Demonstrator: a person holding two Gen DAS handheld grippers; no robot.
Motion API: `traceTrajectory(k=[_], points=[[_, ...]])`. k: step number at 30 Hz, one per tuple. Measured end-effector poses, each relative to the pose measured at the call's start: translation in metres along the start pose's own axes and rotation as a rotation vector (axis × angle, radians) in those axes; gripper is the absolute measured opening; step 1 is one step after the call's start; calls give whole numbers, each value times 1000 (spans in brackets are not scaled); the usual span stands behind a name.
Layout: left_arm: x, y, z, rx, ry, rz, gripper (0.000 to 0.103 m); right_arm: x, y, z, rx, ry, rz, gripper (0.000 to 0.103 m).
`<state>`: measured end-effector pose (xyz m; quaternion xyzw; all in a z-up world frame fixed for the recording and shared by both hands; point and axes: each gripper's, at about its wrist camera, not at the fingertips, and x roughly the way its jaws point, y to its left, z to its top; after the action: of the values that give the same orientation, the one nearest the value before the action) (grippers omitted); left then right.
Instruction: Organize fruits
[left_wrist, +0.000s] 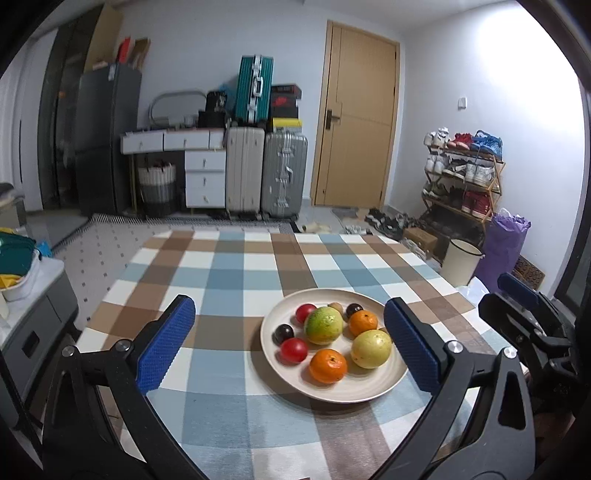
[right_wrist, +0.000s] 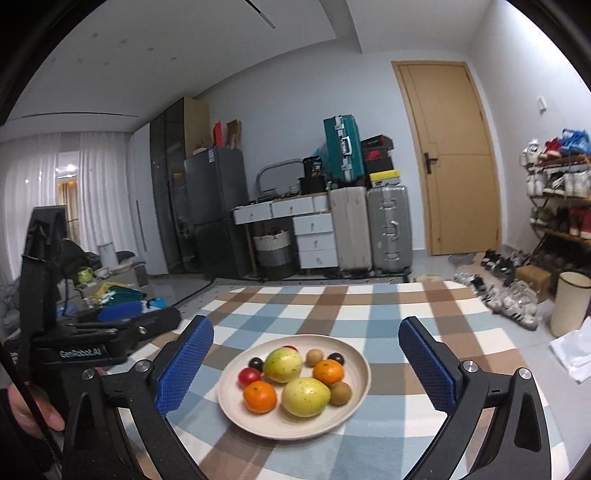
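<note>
both claws gape empty: left gripper (left_wrist: 290, 341), right gripper (right_wrist: 306, 363). on the plate (right_wrist: 354, 406) ahead between its pads, the orange (right_wrist: 259, 396) looks firm, light, rollable; pinch across its middle.

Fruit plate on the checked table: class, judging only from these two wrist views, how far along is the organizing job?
Done: all visible fruit sits together on the plate, including oranges, large yellow-green fruits and tomatoes; none lies loose on the checked tablecloth. In hand: nothing. The left gripper and right gripper both stand open and empty. Left: any further sorting, though no other container is visible.
</note>
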<state>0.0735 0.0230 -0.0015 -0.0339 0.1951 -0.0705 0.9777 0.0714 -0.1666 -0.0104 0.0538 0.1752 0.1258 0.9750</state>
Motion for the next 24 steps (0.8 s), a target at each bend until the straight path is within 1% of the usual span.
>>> traceTrajectory(k=[4,7,10,12,14,18,21,22,24], points=[[-13,-1,-16,50,-84,28,102,-3,0,-14,-6,8,-36,102],[-12,0,-30,70,-99,50,102,-3,3,-24,-37,16,-64,102],[-8,5,-40,59,-108,76,102,1,6,-31,-71,22,-73,102],[-5,9,-47,57,-120,104,102,1,9,-33,-92,12,-87,102],[-1,11,-53,64,-127,113,102,1,10,-34,-102,4,-93,102],[9,20,-55,29,-88,101,102,2,11,-35,-116,17,-112,102],[22,24,-56,18,-38,123,102,15,6,-37,-102,80,-124,102],[26,23,-57,22,-33,125,102,17,4,-37,-91,91,-126,102],[27,20,-57,33,-45,130,102,15,2,-38,-84,81,-139,102]])
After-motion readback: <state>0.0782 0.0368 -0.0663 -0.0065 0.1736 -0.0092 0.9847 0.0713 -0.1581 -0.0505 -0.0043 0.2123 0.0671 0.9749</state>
